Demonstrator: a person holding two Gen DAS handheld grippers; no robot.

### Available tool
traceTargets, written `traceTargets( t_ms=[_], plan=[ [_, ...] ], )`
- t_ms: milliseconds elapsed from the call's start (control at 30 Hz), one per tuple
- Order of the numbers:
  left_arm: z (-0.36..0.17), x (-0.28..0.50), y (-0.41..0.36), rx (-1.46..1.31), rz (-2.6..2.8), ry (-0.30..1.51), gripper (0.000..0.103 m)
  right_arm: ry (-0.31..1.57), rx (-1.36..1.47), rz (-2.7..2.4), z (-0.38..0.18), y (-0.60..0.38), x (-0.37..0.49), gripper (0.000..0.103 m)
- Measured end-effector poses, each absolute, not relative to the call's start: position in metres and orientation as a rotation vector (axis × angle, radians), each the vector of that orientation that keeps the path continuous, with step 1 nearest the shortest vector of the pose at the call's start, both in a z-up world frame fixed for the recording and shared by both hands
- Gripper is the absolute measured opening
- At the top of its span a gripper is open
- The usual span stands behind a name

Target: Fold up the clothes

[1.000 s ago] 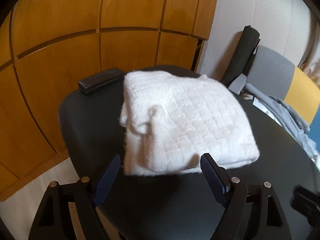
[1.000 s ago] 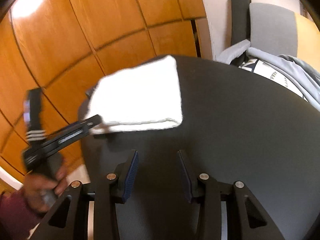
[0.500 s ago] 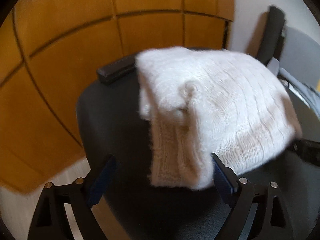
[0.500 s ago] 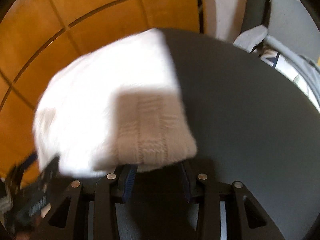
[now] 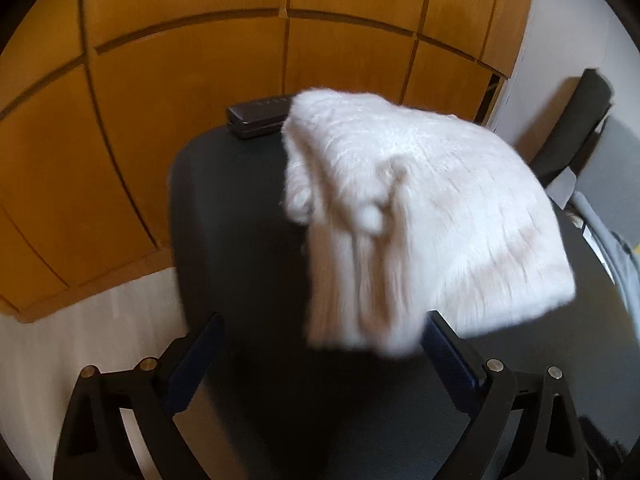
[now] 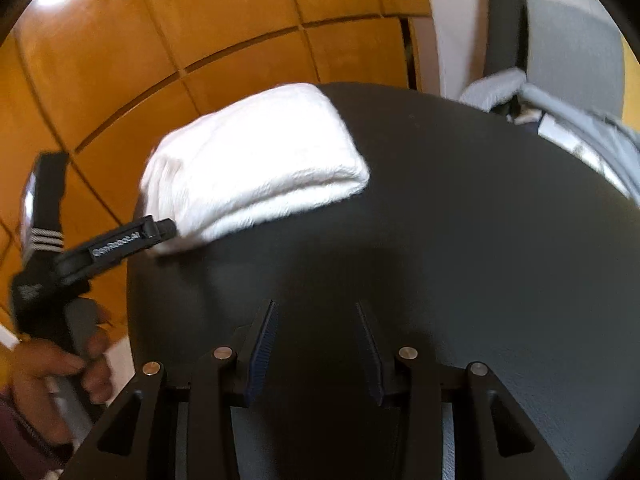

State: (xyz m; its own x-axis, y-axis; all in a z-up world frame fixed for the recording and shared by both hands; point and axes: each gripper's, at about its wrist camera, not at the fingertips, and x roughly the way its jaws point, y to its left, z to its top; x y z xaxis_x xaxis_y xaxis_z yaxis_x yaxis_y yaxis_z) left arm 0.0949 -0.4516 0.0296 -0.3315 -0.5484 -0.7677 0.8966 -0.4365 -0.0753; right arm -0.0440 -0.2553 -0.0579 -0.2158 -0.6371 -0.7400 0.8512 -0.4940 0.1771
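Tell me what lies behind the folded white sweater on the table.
A dark flat case lies behind the white sweater at the far edge of the black table. The sweater covers its right end, so its full length is hidden.

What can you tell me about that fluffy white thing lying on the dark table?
The white knitted garment looks like soft, fuzzy wool with a ribbed or woven pattern. It lies folded into a thick, roughly square bundle near the far corner of the black table, flat on its surface, with a loose ribbed flap hanging forward on one side. A dark flat case sits just behind it. The left gripper, jaws opening, hovers at its near edge; whether a jaw touches the flap is unclear.
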Motion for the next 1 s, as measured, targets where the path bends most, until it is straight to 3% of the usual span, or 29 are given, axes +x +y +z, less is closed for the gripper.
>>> traceTargets(
  t_ms=[133,333,500,1000],
  plan=[
    [0.036,0.117,-0.409,0.854,-1.890,0.534,0.099,0.411,0.837,-1.874,-0.056,-0.252,-0.027,0.040],
    [0.047,0.152,-0.370,0.794,-1.885,0.589,0.099,0.392,0.711,-1.856,-0.055,-0.244,-0.015,0.040],
    [0.045,0.157,-0.369,0.818,-1.826,0.620,0.099,0.396,0.683,-1.865,-0.059,-0.243,-0.015,0.041],
    [0.039,0.128,-0.350,0.897,-1.872,0.427,0.099,0.429,0.650,-1.906,-0.064,-0.240,-0.011,0.041]
  ],
)
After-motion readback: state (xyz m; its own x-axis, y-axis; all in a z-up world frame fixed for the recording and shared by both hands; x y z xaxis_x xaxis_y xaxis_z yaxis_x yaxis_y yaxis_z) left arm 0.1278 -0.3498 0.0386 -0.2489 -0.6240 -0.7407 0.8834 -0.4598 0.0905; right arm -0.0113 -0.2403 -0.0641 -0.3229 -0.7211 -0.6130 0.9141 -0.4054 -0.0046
